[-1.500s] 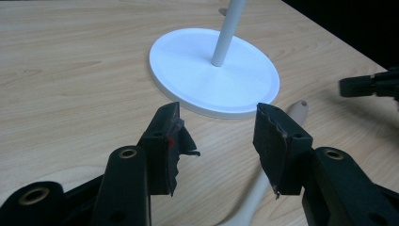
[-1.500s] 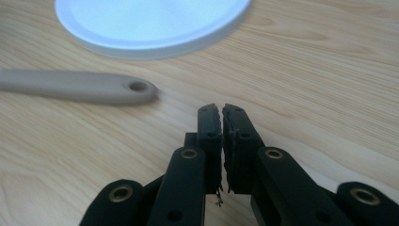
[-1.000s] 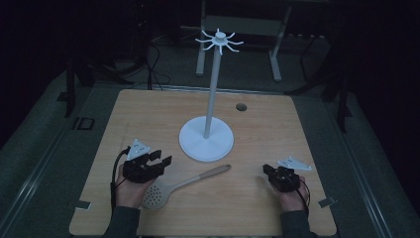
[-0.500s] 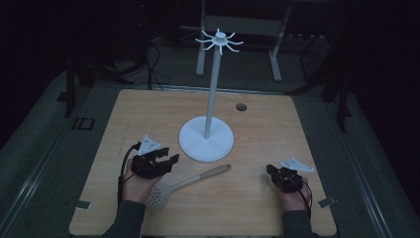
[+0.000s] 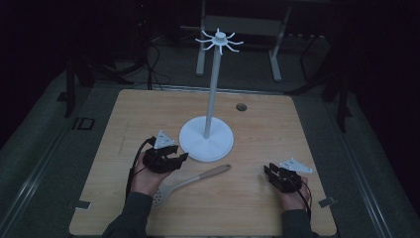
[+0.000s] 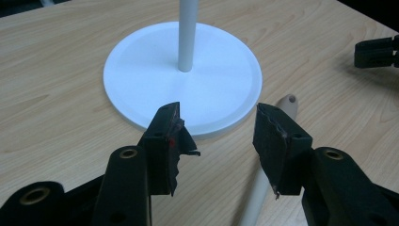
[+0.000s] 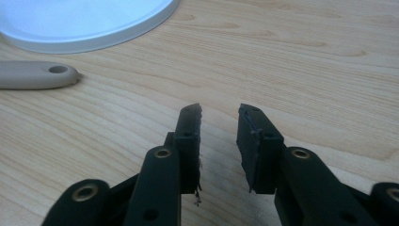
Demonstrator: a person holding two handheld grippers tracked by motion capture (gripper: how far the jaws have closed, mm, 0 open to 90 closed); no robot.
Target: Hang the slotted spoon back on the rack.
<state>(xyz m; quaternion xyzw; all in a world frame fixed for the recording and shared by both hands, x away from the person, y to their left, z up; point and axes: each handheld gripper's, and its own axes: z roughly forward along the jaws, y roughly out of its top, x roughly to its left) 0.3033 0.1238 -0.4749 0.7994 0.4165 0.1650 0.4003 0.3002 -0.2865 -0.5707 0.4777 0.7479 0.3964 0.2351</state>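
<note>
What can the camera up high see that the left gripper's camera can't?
High view alone: the hooks at the stand's top, the slotted spoon's holed bowl, both hands, and the table's edges.

Left gripper view alone: close up, the left gripper with its jaws open over bare wood, nothing between them, and the hanging hole in the spoon handle's tip.

Both: the stand's white round base, its pole, the spoon handle, and the right gripper off to the side.

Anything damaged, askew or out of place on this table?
Only the left gripper: the black padding on its fingertips is torn and ragged. The slotted spoon lies flat beside the upright white stand; nothing is spilled.
</note>
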